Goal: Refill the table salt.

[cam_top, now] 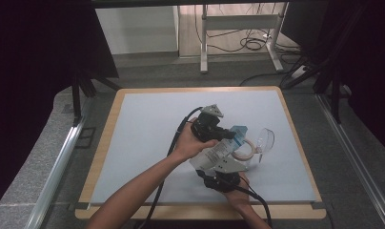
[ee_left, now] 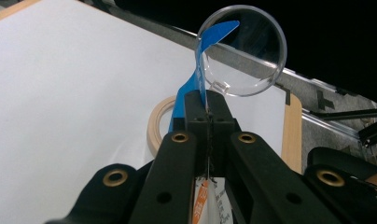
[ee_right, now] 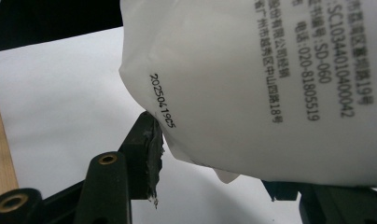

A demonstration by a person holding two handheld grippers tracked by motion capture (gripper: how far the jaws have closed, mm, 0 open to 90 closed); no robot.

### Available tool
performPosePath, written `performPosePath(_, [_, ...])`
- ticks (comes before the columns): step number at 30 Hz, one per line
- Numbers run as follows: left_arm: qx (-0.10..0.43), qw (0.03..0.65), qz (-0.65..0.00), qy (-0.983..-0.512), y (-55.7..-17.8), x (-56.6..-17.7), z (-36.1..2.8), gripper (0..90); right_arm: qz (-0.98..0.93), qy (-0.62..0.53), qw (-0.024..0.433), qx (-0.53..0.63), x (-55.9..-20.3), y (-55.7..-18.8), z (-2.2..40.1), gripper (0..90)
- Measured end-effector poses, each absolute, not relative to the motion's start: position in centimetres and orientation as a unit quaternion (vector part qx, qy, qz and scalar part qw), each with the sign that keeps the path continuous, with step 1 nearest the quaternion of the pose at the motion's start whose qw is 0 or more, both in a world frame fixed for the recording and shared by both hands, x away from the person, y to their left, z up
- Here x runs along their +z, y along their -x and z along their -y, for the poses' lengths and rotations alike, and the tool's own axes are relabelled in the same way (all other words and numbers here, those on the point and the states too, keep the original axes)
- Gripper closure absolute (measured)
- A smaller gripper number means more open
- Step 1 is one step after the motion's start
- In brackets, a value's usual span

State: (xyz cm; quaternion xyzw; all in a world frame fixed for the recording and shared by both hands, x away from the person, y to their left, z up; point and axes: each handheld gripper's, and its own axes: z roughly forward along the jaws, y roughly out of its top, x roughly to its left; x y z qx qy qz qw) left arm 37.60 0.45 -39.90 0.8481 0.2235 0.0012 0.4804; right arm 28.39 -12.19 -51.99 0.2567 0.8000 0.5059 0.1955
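The white pouch (cam_top: 213,155) was held off the table (cam_top: 147,138) between the two grippers, near the middle of the white mat and slightly toward the person's side. The left gripper (ee_left: 208,112) was seen pressed fully together on the blue top edge (ee_left: 196,70) of the pouch, a thin seam of film being pinched flat between its pads. The right gripper (ee_right: 210,154) was set about halfway apart around the lower, bulging body of the pouch; one pad (ee_right: 151,140) was seen touching the printed white film, and the grip was judged to be a real one.

As far as could be judged, the pouch had been picked up and braced at both ends, but its top was not yet torn or opened (the blue edge looked whole where it was pinched). Pouring into the clear bowl (ee_left: 245,49), which stood tilted on the mat just beyond the pouch, was taken to be what was left. A roll of tape (ee_left: 158,122) lay flat on the mat below the pouch's top.

The far pad of the right gripper was hidden behind the pouch, so its contact could not be confirmed. In the high view the pouch was partly covered by both hands, and what it held could not be told.
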Motion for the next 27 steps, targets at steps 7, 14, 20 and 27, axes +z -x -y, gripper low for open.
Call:
performPosePath(7, [0.006, 0.468, -0.221, -0.856, -37.79, -39.48, 0.01, 90.0, -0.796, -0.26, 0.191, 0.512, -51.82, -28.54, 12.12, 47.1])
performPosePath(14, [0.005, 0.465, -0.219, -0.858, -37.83, -39.33, 0.2, 90.0, -0.793, -0.263, 0.191, 0.515, -51.69, -28.52, 12.21, 47.4])
performPosePath(20, [0.004, 0.462, -0.218, -0.86, -37.87, -39.44, 0.25, 90.0, -0.793, -0.263, 0.189, 0.516, -51.75, -28.5, 12.13, 47.5])
performPosePath(27, [0.004, 0.456, -0.216, -0.863, -37.93, -39.45, 0.29, 90.0, -0.793, -0.266, 0.188, 0.514, -51.74, -28.44, 12.0, 47.9])
